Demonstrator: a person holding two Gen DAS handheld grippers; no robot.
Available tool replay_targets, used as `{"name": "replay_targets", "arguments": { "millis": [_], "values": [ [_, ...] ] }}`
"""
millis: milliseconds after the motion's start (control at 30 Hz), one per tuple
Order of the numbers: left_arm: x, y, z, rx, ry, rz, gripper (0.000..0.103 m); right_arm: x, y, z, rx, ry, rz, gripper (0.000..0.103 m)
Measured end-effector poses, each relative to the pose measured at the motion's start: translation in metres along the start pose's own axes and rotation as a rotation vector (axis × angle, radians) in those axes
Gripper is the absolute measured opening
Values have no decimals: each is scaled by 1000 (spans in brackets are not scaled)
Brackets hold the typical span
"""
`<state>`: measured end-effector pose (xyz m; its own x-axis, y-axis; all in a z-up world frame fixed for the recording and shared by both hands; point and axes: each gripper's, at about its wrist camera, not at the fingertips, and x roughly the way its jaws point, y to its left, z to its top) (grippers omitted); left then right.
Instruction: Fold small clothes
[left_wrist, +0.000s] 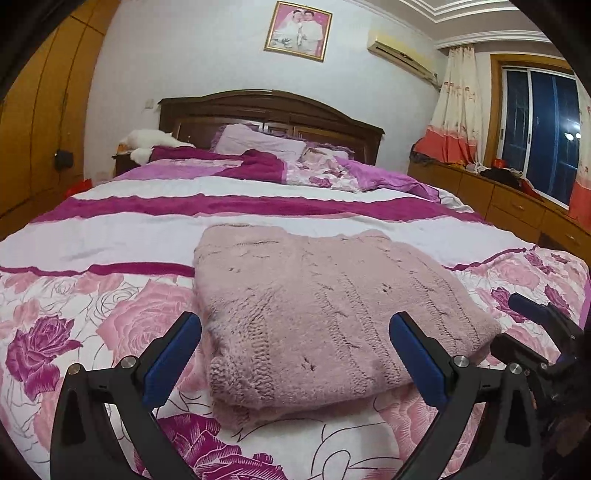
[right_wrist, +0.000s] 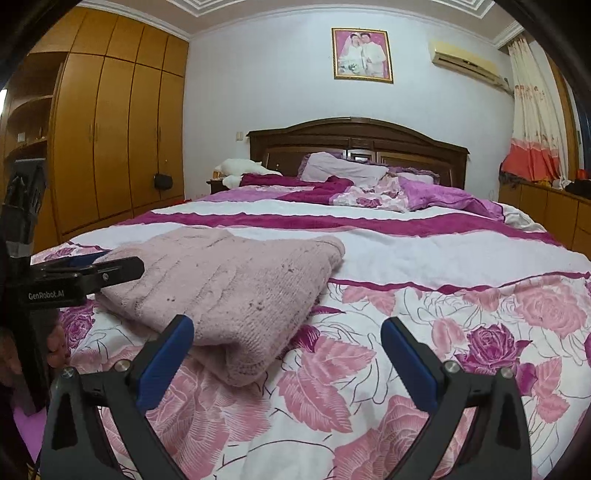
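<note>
A folded pink knit sweater (left_wrist: 325, 295) lies flat on the floral quilt (left_wrist: 92, 317) near the foot of the bed. My left gripper (left_wrist: 295, 321) stands wide open just in front of the sweater's near edge; the blue pads (left_wrist: 170, 354) flank the fold without pressing on it. My right gripper (right_wrist: 288, 325) is also wide open, low over the quilt to the right of the sweater (right_wrist: 229, 280), with only the sweater's near corner by its left finger. Each gripper shows in the other's view: the right gripper (left_wrist: 535, 314) at the sweater's right side, the left gripper (right_wrist: 118, 264) at its left.
Pillows (right_wrist: 343, 166) and a bunched purple blanket (right_wrist: 443, 195) lie at the dark wooden headboard (right_wrist: 354, 136). A wooden wardrobe (right_wrist: 110, 129) stands left of the bed, low cabinets (left_wrist: 517, 206) and a curtained window (left_wrist: 539, 129) to the right. A white fluffy shape (left_wrist: 147, 142) sits by the headboard.
</note>
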<state>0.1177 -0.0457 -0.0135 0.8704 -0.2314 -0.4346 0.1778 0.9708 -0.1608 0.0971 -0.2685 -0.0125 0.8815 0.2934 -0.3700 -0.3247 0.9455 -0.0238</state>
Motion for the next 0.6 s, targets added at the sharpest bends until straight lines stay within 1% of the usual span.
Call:
{"name": "replay_targets", "arguments": {
  "millis": [600],
  "values": [
    [1,-4,-2,20,15,3,84,4,-2,0,10,21,2,103]
  ]
}}
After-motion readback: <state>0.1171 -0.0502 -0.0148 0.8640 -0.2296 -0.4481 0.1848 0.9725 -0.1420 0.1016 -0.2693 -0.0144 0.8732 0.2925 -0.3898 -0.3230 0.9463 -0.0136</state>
